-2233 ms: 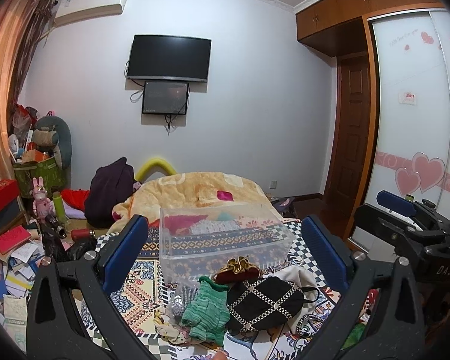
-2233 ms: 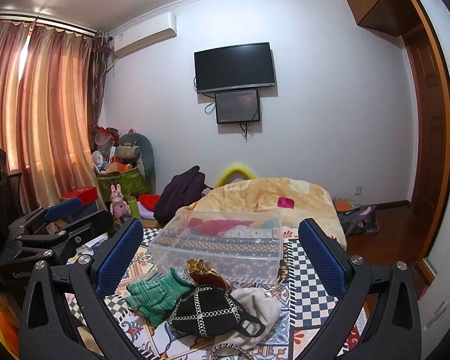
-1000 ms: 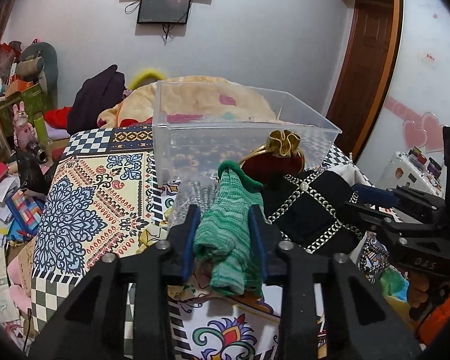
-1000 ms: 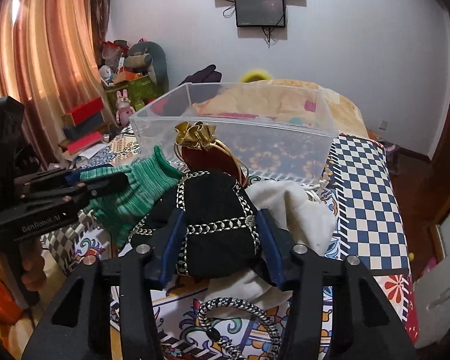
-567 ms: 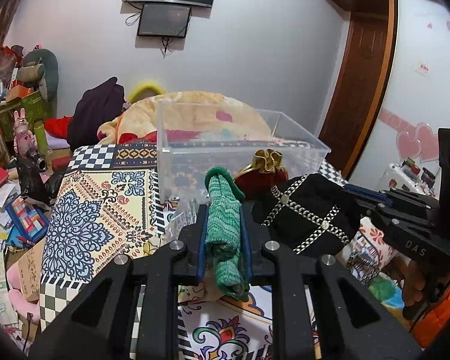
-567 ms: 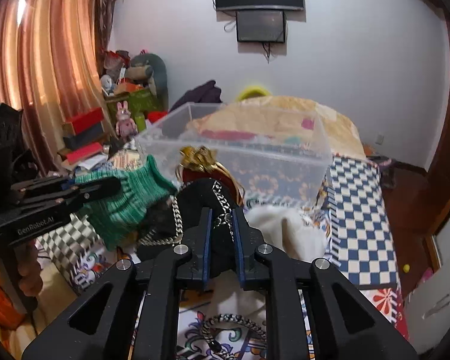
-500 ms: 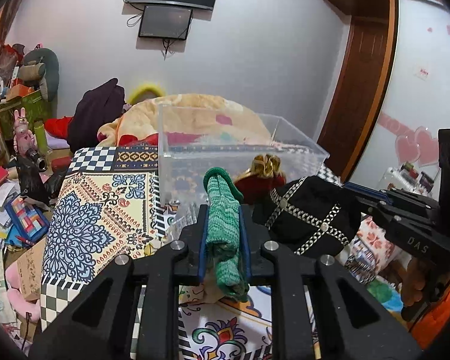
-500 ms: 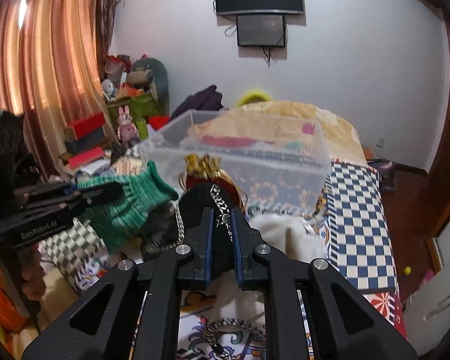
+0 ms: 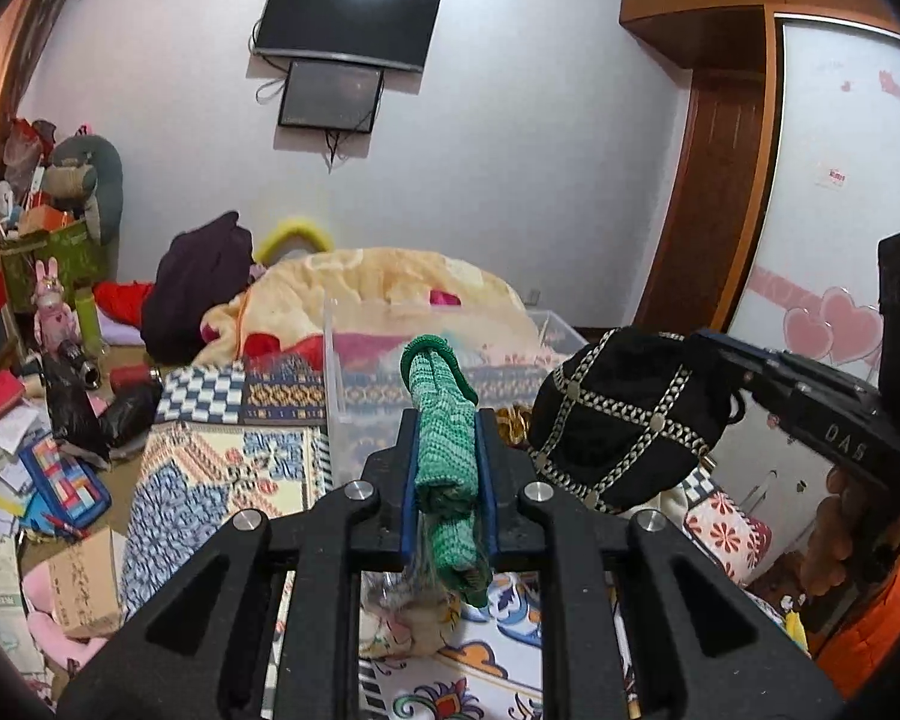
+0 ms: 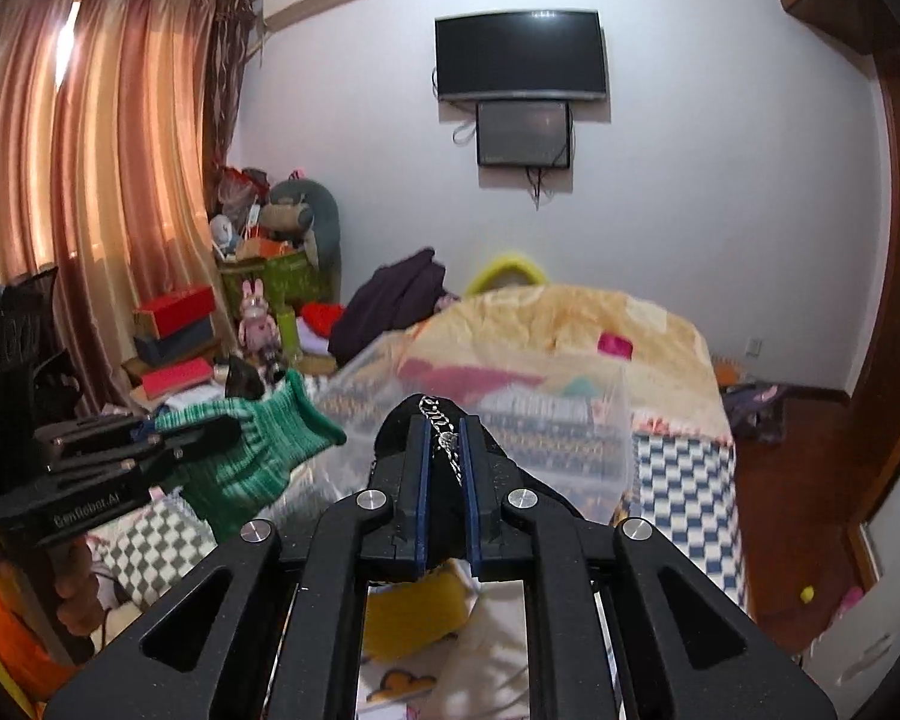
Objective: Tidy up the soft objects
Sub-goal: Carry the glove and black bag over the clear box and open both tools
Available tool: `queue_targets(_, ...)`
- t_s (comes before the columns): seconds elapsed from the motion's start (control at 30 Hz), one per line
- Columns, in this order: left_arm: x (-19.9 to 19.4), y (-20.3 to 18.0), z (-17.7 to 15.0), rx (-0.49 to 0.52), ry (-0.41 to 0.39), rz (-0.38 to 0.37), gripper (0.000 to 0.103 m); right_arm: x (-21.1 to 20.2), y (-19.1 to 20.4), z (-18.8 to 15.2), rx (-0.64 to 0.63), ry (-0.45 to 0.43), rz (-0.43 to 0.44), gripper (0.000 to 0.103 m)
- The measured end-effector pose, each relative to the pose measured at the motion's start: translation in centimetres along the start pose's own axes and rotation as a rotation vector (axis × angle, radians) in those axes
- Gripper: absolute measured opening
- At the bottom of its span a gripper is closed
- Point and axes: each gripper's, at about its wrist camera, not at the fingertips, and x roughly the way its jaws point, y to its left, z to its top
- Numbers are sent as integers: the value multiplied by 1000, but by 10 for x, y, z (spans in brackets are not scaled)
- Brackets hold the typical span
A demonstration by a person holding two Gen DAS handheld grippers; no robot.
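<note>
My left gripper (image 9: 447,438) is shut on a green knitted glove (image 9: 444,450) and holds it in the air above the patterned bedspread (image 9: 210,480). The glove also shows in the right wrist view (image 10: 258,450). My right gripper (image 10: 444,450) is shut on a black pouch with silver chain trim (image 10: 399,414), lifted off the bed. The pouch hangs at the right of the left wrist view (image 9: 624,420). A clear plastic bin (image 9: 378,372) stands just beyond both held items, its top open; it also shows in the right wrist view (image 10: 546,420).
A yellow blanket (image 9: 378,282) is heaped behind the bin. Soft items lie on the bed below the grippers (image 9: 402,612). Boxes, toys and papers crowd the floor at the left (image 9: 36,420). A wardrobe with sliding doors (image 9: 840,210) stands at the right.
Both grippers closed on their items and lifted them off the bed. The glove and the pouch are now higher and nearer the bin's rim than half a second ago.
</note>
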Motion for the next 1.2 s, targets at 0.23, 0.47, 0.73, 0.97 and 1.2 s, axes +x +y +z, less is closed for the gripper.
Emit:
queue_targets(0.23,9,8,26,-12,-40,17,16,5,-8,26,6,-67,-16,8)
queue_targets(0.47,40,16,48,-21,-35,26,16,19,-19,38,23,-86,-63,8)
queue_targets(0.73,87,13,57,14,2,66,16,51,-34,36,37,-40,-110,8)
queue_targets(0.97,134,15,51,27,99,98,16,89,-48,22,30,102,-102,8)
queue_targets(1.2,158,17,46,19,178,88,16,111,-60,7,34,224,-96,9)
